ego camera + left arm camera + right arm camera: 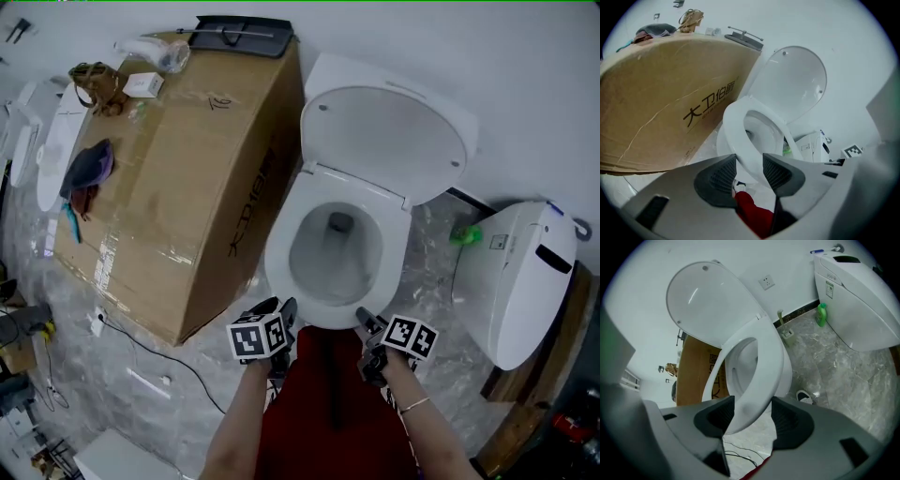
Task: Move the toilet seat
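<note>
The white toilet seat (309,281) rings the bowl, and its lid (386,131) stands raised against the wall. Both grippers are at the seat's front rim. My left gripper (279,311) is shut on the seat (736,133) left of centre, the rim pinched between its dark pads. My right gripper (368,323) is shut on the seat (761,362) right of centre. In the right gripper view the seat is tilted up off the bowl (787,373). The lid (705,301) shows behind it.
A large cardboard box (178,178) with small items on top stands close to the toilet's left side. Another white toilet unit (525,272) sits at the right, with a green bottle (466,234) by the wall. A black cable (155,354) crosses the marble floor.
</note>
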Tool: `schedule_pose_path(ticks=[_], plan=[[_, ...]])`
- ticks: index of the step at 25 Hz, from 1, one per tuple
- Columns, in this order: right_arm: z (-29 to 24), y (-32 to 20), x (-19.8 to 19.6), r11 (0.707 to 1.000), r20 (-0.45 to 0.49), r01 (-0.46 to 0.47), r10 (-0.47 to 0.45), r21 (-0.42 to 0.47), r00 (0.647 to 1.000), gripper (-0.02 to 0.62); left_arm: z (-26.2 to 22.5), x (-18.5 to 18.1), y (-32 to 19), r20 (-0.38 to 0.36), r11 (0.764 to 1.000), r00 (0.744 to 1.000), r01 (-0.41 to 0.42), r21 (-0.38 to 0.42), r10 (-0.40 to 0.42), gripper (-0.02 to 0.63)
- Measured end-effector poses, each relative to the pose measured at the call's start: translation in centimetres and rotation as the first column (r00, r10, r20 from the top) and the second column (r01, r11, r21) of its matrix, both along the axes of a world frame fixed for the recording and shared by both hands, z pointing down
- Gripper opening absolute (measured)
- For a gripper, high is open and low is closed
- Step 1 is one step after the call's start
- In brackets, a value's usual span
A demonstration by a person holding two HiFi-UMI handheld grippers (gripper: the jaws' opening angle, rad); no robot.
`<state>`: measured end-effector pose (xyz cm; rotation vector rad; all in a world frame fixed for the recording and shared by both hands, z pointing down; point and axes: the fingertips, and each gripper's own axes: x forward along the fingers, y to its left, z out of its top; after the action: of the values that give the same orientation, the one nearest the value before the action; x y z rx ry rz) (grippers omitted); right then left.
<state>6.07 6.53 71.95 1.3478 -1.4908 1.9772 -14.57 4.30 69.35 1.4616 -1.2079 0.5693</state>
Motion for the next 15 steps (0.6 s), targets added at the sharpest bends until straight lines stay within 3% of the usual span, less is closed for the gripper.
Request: schedule_pose_path(ticks=[6, 15], plan=[[-3.7, -1.5, 0.6, 0.996, 0.071, -0.089, 0.086, 0.028, 0.994, 0.241, -3.6, 0.4, -1.4, 0.016, 0.999, 1.000, 0.010, 0.049, -0.011, 0.193], [-8.1, -3.9, 1.6, 0.984, 0.116, -0.152, 0.142, 0.089, 0.983, 0.240, -8.6, 1.2, -4.2, 0.017, 0.992, 1.000, 0.010, 0.128, -0.012, 0.193]])
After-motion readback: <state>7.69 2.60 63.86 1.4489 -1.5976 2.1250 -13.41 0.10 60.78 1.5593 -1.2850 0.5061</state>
